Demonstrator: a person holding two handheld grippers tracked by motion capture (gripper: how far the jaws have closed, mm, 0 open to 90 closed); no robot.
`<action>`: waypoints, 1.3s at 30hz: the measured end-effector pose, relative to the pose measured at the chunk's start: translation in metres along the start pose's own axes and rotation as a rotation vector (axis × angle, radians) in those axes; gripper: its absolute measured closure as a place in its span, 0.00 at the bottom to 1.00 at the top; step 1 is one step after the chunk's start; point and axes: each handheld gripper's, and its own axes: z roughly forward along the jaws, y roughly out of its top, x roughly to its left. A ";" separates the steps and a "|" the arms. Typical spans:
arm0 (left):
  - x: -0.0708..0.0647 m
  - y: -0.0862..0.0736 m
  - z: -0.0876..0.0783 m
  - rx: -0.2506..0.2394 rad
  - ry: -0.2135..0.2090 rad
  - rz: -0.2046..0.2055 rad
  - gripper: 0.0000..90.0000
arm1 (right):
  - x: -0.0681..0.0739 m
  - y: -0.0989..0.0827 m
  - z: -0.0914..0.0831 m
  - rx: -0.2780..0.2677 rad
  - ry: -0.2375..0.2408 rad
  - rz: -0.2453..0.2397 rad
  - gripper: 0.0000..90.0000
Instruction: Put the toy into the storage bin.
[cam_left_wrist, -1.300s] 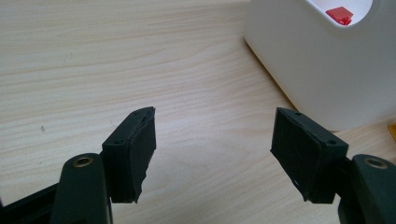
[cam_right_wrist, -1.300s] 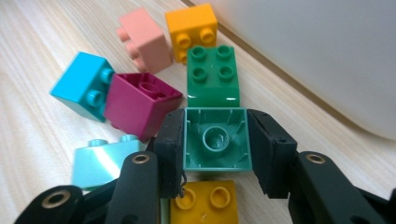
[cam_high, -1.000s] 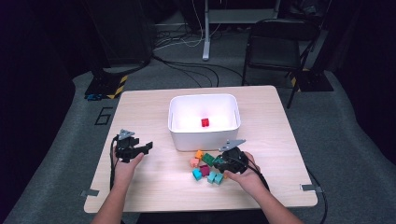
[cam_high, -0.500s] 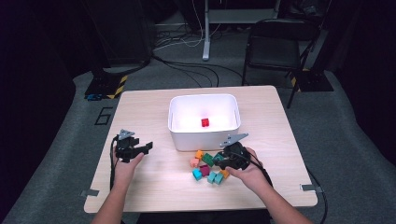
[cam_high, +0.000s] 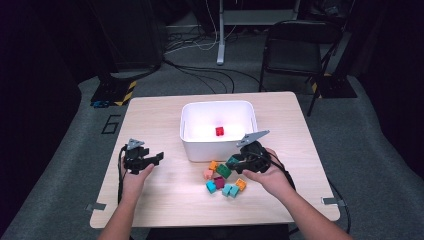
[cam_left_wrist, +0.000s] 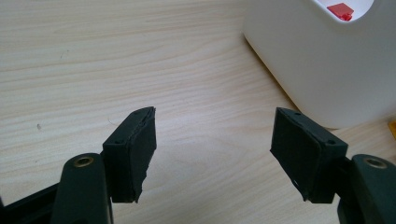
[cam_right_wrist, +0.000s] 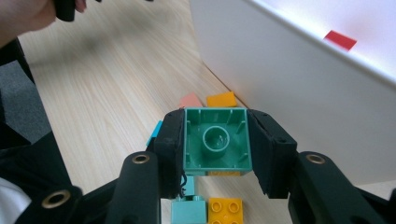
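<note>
Right gripper (cam_right_wrist: 217, 149) clamps green block (cam_right_wrist: 216, 140) by opp. side walls, near white bin (cam_high: 218, 145). Hollow plastic: prob. light, stiff, slick. Left gripper (cam_left_wrist: 215, 149) wide, empty.

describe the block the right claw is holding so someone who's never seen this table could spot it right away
Start at the white bin in the middle of the wooden table. Just in front of its right corner, the right claw grips a green block above a loose pile of blocks. It is the only dark green one, held with its hollow underside showing.
</note>
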 end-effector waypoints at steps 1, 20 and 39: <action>0.000 0.000 0.000 0.002 -0.001 0.001 0.34 | 0.000 0.003 -0.003 -0.001 0.000 -0.005 0.65; 0.000 0.000 0.000 0.000 -0.004 -0.001 0.34 | -0.015 0.051 -0.024 -0.023 -0.032 -0.023 0.65; 0.002 0.000 -0.001 -0.008 0.003 -0.005 0.34 | -0.050 0.083 0.004 -0.020 -0.090 0.008 0.65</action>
